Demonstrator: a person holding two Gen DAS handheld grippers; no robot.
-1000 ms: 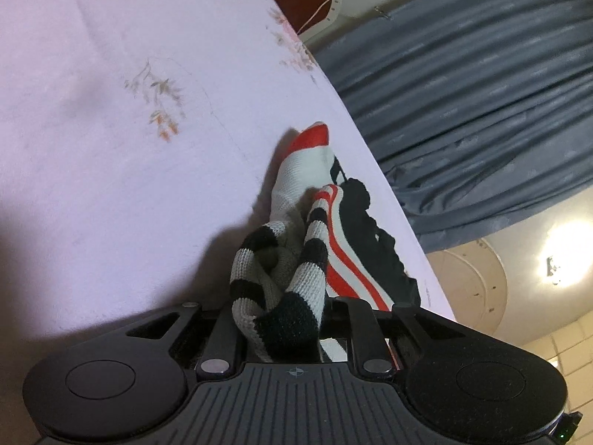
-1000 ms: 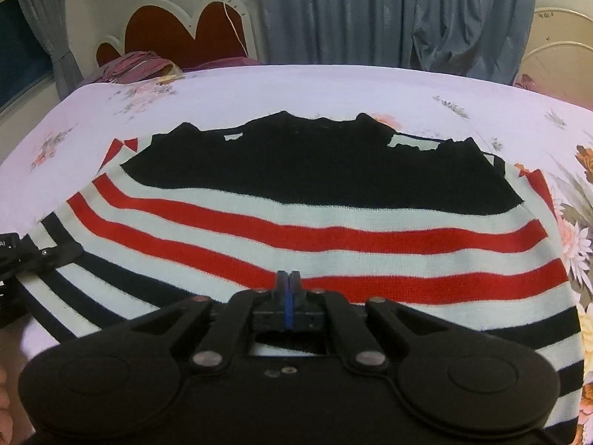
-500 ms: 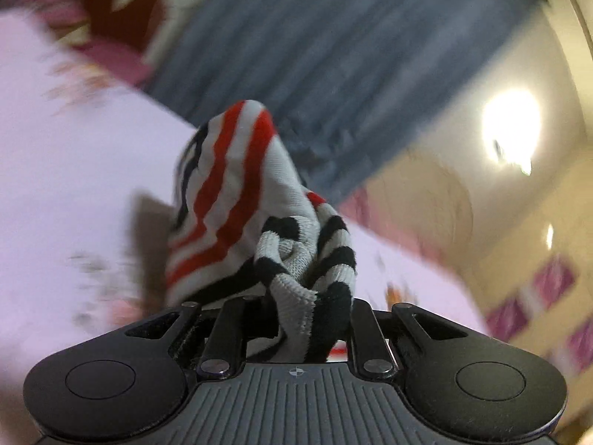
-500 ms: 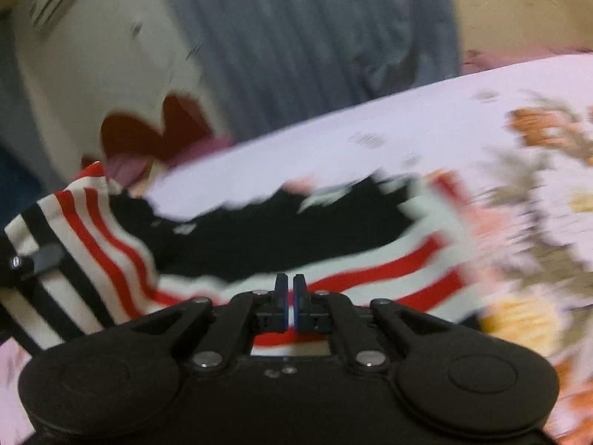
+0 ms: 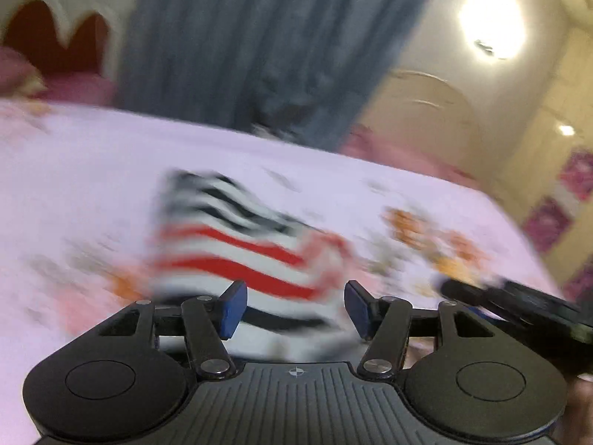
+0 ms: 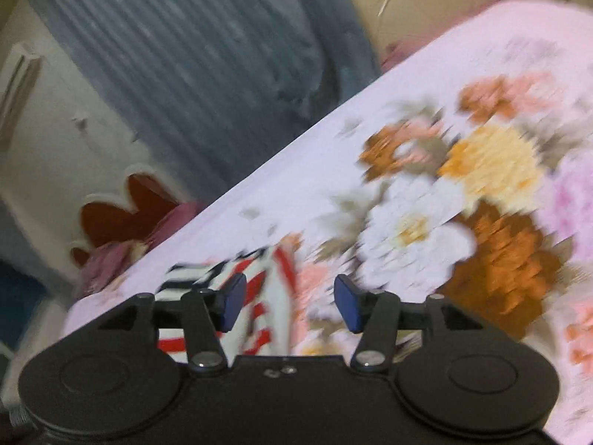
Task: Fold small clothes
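A small knit sweater (image 5: 237, 248) with red, white and black stripes lies folded on the lilac floral bedsheet (image 5: 81, 170). My left gripper (image 5: 294, 309) is open and empty just in front of it. My right gripper (image 6: 289, 304) is open and empty too, with the sweater (image 6: 259, 296) low and to the left between and behind its fingers. The right gripper also shows as a dark blurred shape at the right edge of the left wrist view (image 5: 519, 307). Both views are motion blurred.
A grey-blue curtain (image 5: 281, 44) hangs behind the bed. A red scalloped headboard (image 5: 59, 44) with pink pillows stands at the far left. Large printed flowers (image 6: 467, 193) cover the sheet on the right. A lit wall lamp (image 5: 493, 26) is at the upper right.
Both grippers have opened and let go of the sweater, which now lies on the sheet. Both cameras have swung quickly and the frames are blurred.
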